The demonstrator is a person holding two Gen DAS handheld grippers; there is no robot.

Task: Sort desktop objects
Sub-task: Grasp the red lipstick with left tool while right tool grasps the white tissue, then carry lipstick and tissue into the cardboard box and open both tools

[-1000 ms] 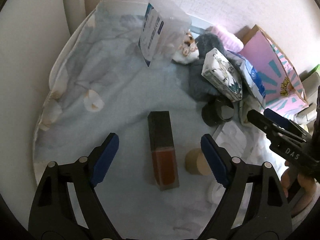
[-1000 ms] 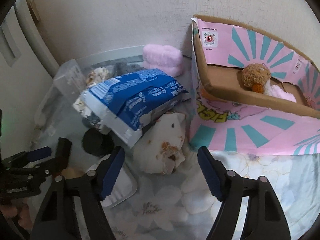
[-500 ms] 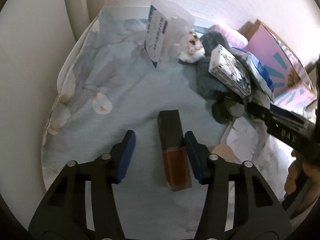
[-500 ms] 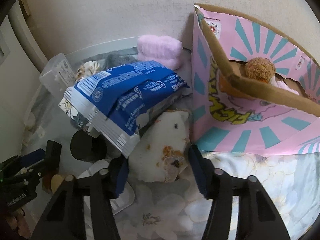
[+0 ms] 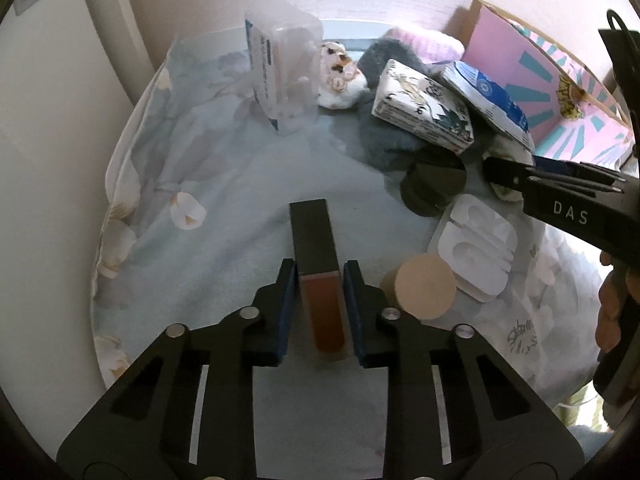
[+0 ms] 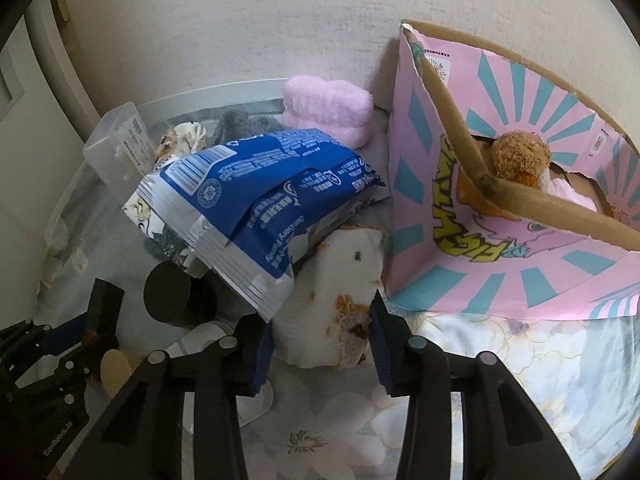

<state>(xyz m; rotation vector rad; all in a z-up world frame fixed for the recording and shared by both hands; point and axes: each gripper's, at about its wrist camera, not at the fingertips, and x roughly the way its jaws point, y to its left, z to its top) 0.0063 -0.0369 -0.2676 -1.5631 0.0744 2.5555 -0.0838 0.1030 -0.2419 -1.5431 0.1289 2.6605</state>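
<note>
my left gripper (image 5: 319, 276) pinches the lipstick tube (image 5: 318, 276) lying beside the beige disc (image 5: 424, 286); my right gripper (image 6: 320, 320) clamps the white plush toy (image 6: 336, 300).

Covered by a pale floral sheet (image 5: 192, 168). Lying directly on it: dark rectangular tube (image 5: 318, 272) at centre frame, tan disc (image 5: 426, 286) and white moulded tray (image 5: 478, 248) to its right, clear plastic box (image 5: 284, 76) upper centre, pink cardboard box (image 6: 512, 240) at right.
</note>
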